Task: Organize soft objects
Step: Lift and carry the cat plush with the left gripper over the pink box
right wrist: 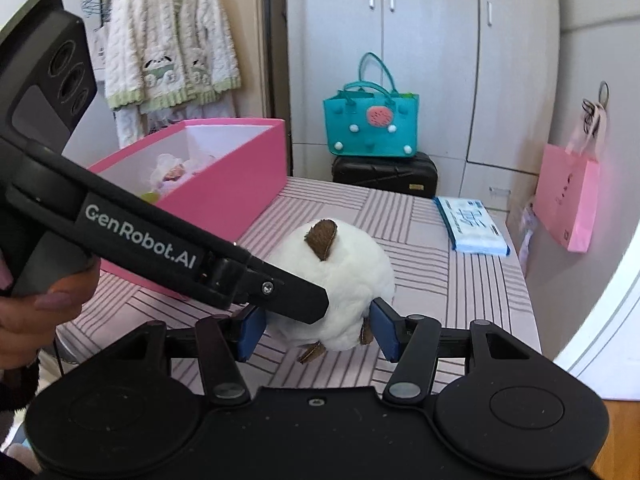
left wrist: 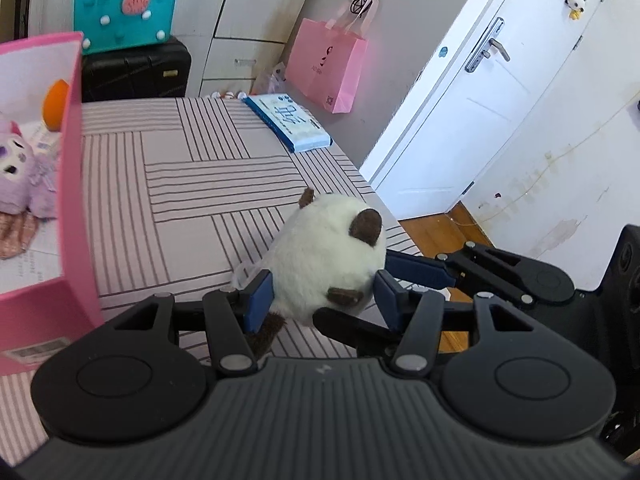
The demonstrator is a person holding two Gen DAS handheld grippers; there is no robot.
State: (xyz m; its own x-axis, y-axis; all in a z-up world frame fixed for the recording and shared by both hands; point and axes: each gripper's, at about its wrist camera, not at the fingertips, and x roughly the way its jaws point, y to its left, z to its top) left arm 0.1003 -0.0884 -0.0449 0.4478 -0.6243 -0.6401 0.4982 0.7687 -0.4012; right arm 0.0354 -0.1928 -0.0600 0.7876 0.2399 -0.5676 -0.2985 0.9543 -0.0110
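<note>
- the white plush toy [left wrist: 326, 256], a round thing with brown ears, sits on the striped tabletop [left wrist: 192, 184] near its front right edge, well apart from the open pink box [left wrist: 74, 184] that already holds other soft toys.
- the left gripper [left wrist: 324, 296] brackets the toy with a blue pad on either side; the pads look to be pressing into the fur, so i judge it to be gripping the toy.
- the right gripper [right wrist: 316, 330] frames the same toy from another angle, its pads at the fur on both sides; whether it truly clamps or only touches, i cannot tell.
- risk: the two grippers crowd one small toy, and the left one's finger crosses in front of the right one's pad, so they may knock together on the lift.
- risk: a hold on fur alone, low on a round body, may slip and let the toy roll off the nearby edge.
- risk: opposing pulls could stretch or twist it.
</note>
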